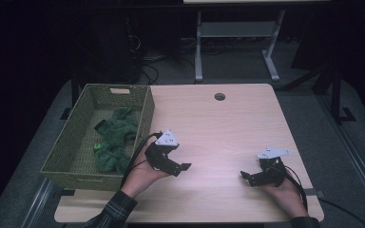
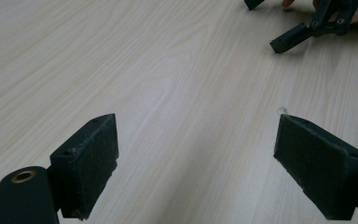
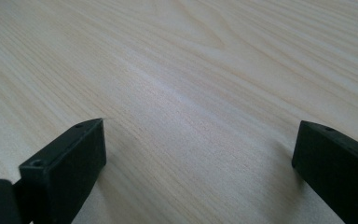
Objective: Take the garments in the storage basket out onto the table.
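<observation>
Wooden table (image 1: 218, 128) carries a woven basket (image 1: 71, 152) at its left edge, green cloth (image 1: 116, 140) inside. Left gripper (image 1: 183, 167) sits just right of the basket, right gripper (image 1: 244, 175) well apart; both jaws spread wide, empty.

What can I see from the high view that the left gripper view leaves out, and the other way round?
The high view takes in the green basket with a green cloth inside, both hands, and the left gripper. The left gripper view gives a close look at its own black fingers, spread wide over bare wood. Both take in the wooden table and the right gripper, open too.
</observation>
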Available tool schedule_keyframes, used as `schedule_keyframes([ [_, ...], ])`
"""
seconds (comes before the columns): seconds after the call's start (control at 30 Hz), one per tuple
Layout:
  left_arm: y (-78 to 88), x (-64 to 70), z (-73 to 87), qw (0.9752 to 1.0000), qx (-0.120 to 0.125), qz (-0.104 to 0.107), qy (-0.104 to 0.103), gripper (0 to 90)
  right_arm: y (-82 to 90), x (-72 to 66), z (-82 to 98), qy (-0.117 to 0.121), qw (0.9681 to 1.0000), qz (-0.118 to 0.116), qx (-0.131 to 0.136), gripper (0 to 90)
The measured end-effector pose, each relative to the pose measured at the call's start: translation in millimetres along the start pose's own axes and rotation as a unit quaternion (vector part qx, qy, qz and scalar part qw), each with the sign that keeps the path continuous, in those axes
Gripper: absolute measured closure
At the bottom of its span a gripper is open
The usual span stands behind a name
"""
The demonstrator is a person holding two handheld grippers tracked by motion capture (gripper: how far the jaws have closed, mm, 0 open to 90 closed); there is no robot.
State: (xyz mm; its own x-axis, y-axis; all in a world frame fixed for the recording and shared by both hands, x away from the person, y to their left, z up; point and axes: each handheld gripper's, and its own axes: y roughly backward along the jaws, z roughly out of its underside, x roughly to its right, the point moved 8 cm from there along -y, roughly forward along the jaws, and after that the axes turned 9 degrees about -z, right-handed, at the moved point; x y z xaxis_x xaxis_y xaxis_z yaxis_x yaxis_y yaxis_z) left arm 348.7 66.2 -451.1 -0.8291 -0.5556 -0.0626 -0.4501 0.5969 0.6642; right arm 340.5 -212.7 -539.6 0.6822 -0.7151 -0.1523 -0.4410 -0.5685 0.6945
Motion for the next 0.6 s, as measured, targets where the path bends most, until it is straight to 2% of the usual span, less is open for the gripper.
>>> schedule_keyframes([
  [0.33,12.2,-11.3,-18.3,0.9999,0.009,-0.007,-0.005,13.4,0.0,0.0,0.0,0.0,1.0,0.0,0.0,2.4],
  [0.4,14.3,-13.6,-21.2,0.9999,0.014,-0.006,0.0,13.7,0.0,0.0,0.0,0.0,1.0,0.0,0.0,2.4],
  [0.6,20.9,-19.7,-24.9,0.9999,0.008,-0.002,-0.006,13.7,0.0,0.3,0.0,0.0,1.0,0.001,0.001,2.5],
])
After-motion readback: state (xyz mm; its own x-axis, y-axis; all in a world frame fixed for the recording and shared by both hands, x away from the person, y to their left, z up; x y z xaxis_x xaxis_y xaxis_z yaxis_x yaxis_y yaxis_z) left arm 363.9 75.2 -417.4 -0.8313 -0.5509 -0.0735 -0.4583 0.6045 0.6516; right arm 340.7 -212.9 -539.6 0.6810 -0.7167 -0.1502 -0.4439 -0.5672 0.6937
